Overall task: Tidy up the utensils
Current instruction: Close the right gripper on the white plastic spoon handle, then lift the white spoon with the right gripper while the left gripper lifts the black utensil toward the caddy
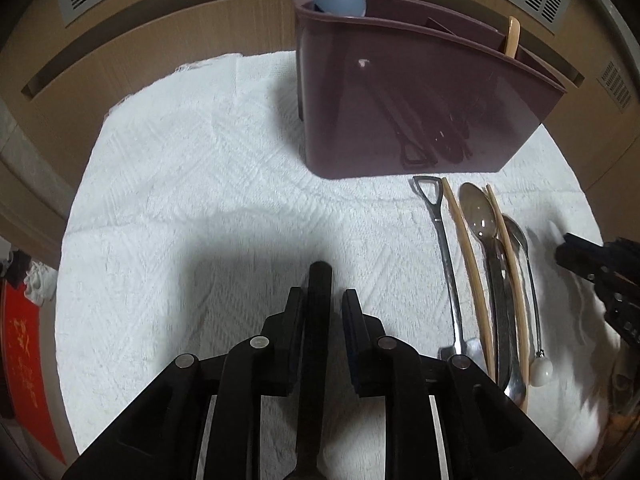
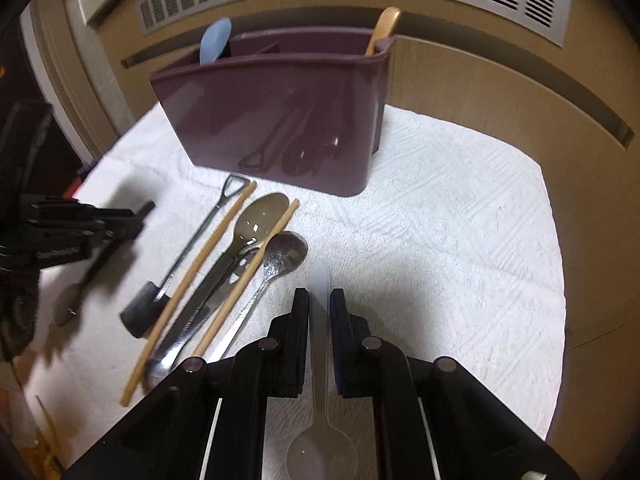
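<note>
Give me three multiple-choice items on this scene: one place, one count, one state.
1. The wooden spoon stands: A in the plum caddy; B lying flat; C in a gripper.
2. Chopsticks on the towel: A one; B two; C four.
3. The right gripper is: A open, empty; B shut on the clear spoon; C shut on a chopstick.
Answers: 1 A, its top rises above the caddy's rim. 2 B, two pale sticks lie there. 3 B, the pads close on the spoon's handle.
</note>
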A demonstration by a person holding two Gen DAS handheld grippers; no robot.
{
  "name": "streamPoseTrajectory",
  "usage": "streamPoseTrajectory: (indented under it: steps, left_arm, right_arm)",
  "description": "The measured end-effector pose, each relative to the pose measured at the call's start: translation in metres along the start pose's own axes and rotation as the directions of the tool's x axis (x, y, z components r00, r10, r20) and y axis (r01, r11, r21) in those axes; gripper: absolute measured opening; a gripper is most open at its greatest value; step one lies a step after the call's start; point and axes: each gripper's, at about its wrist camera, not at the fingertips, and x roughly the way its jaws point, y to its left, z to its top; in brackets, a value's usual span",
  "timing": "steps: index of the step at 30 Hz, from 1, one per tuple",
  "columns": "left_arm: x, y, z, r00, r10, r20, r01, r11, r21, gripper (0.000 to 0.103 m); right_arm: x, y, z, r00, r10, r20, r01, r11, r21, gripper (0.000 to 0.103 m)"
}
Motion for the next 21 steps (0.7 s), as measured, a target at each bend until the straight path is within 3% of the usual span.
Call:
streamPoseTrajectory:
  steps: [6, 9, 12, 15, 16, 17, 21]
  left_arm:
    - [-0.009, -0.002, -0.013, 0.997, 0.012, 0.072, -0.011, 1.0, -0.008, 0.012]
    - [-0.04, -0.001, -0.023, 0.985, -0.02, 0.171, 0.03, 0.998, -0.056, 0.012]
    - [-0.087, -0.004, -0.024, 0.949, -0.037, 0.313, 0.066, 0.994, -0.081, 0.012]
    - [-0.134, -0.013, -0.018, 0.894, -0.021, 0.447, 0.061, 0.995, -0.077, 0.011]
    - [-0.146, -0.014, -0.016, 0.878, -0.018, 0.478, 0.058, 0.996, -0.07, 0.01]
    - [-0.158, -0.018, -0.013, 0.862, -0.019, 0.506, 0.058, 0.996, -0.062, 0.003]
    - [-0.205, -0.028, 0.005, 0.794, -0.033, 0.607, 0.06, 0.998, -0.023, 0.003]
  right_arm:
    - [-0.022, -0.001, -0.002, 0.999, 0.021, 0.047, -0.022, 0.999, 0.024, 0.01]
    - [-0.036, 0.0, -0.006, 0.996, 0.046, 0.074, -0.049, 0.998, 0.04, 0.01]
    - [-0.051, 0.003, -0.005, 0.992, 0.052, 0.112, -0.057, 0.997, 0.044, 0.01]
    - [-0.07, 0.007, 0.0, 0.986, 0.061, 0.158, -0.069, 0.997, 0.045, 0.01]
    - [-0.077, 0.007, 0.002, 0.983, 0.061, 0.175, -0.07, 0.997, 0.042, 0.01]
    - [-0.084, 0.01, 0.006, 0.979, 0.058, 0.197, -0.067, 0.997, 0.036, 0.01]
    - [-0.123, 0.015, 0.03, 0.951, 0.057, 0.305, -0.065, 0.998, 0.015, 0.01]
